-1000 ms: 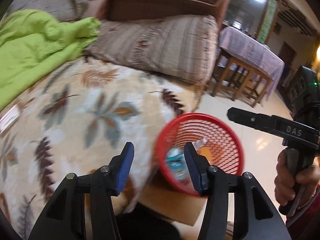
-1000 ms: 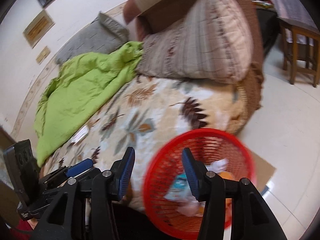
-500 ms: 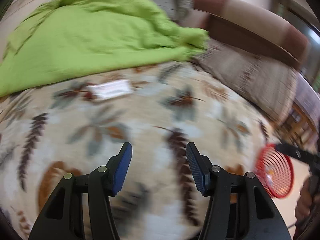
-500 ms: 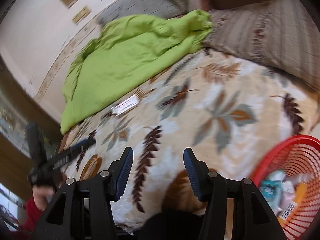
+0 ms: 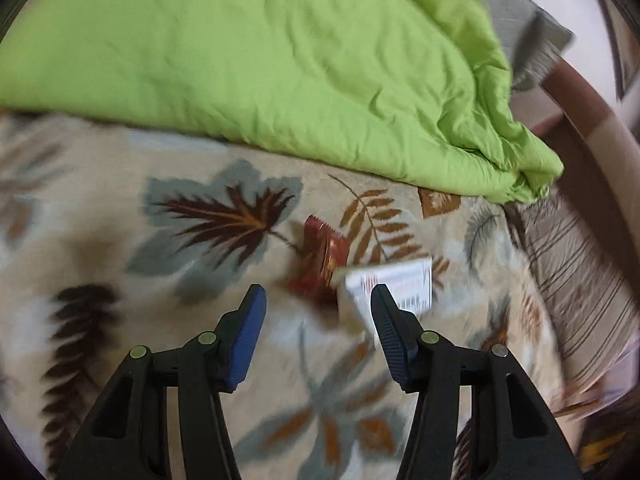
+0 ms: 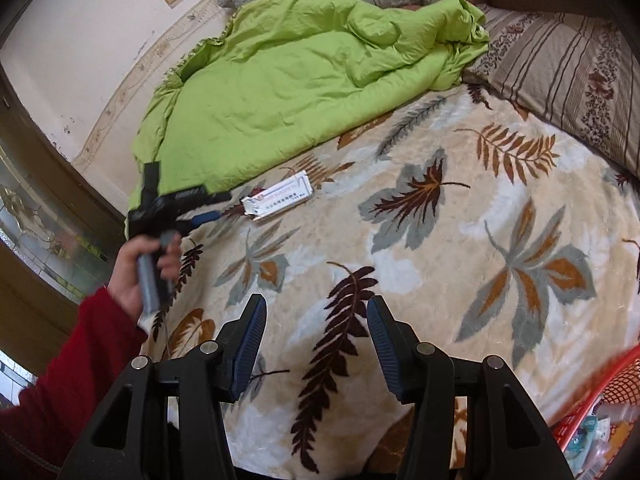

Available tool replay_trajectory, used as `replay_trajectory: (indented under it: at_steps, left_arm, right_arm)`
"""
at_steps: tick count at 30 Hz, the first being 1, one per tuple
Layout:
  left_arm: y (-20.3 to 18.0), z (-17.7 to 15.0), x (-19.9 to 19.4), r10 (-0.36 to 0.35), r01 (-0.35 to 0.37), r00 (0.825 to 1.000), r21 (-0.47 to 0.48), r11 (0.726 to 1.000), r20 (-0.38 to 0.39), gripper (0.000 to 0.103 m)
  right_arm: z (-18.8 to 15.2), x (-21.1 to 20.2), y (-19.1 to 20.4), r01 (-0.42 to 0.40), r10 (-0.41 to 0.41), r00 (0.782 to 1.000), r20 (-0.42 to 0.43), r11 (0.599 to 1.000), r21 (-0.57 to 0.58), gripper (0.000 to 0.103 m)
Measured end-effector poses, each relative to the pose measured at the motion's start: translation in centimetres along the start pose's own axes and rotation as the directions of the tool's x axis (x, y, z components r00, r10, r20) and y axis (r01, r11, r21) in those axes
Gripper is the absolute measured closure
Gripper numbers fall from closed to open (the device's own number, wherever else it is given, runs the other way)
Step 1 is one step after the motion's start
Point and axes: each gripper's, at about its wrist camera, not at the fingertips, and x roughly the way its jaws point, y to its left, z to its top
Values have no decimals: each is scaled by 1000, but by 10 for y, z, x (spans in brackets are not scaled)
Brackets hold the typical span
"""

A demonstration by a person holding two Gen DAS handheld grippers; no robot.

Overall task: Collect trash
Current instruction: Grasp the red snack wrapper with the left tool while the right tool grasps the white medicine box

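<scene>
Both grippers over bed, trash still lying on blanket.
Leaf-print blanket (image 6: 460, 240) covers the bed under both grippers; green quilt (image 5: 260, 52) bunched beyond them. Red basket (image 6: 600, 404) at right gripper's lower right, wrappers inside. Left gripper (image 5: 316, 320) jaws wide apart, nothing held, just short of the trash. Right gripper (image 6: 314, 334) also wide open, empty, well back from the trash. White packet (image 5: 394, 286) flat on blanket just ahead of left gripper's right finger, long axis roughly across the gripper's line; blurred. Red-brown wrapper (image 5: 320, 258) touching packet's left end, ahead between the fingers, long axis pointing away from gripper. Hand (image 6: 138, 268) in red sleeve (image 6: 68, 380) holds left gripper's handle.
</scene>
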Motion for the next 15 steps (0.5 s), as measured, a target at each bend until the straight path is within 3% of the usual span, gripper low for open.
replay_trajectory:
  at_steps: [6, 8, 9, 11, 15]
  left_arm:
    - [3, 27, 56, -36, 33, 996, -44, 998, -77, 63]
    - [-8, 25, 72, -53, 54, 989, 2, 999, -136, 63]
    - [-15, 21, 79, -28, 33, 988, 37, 999, -149, 63]
    - [-29, 12, 80, 0, 15, 990, 101, 995, -142, 64]
    - [-55, -24, 67, -30, 58, 986, 173, 983, -163, 67]
  right_arm:
    - [0, 9, -20, 47, -47, 999, -21, 999, 23, 47]
    - [0, 10, -26, 54, -53, 998, -24, 998, 39, 47]
    - [0, 11, -28, 54, -53, 998, -24, 997, 45, 47]
    - [1, 12, -31, 50, -49, 999, -23, 997, 55, 47]
    - [1, 14, -29, 37, -36, 999, -22, 998, 50, 47]
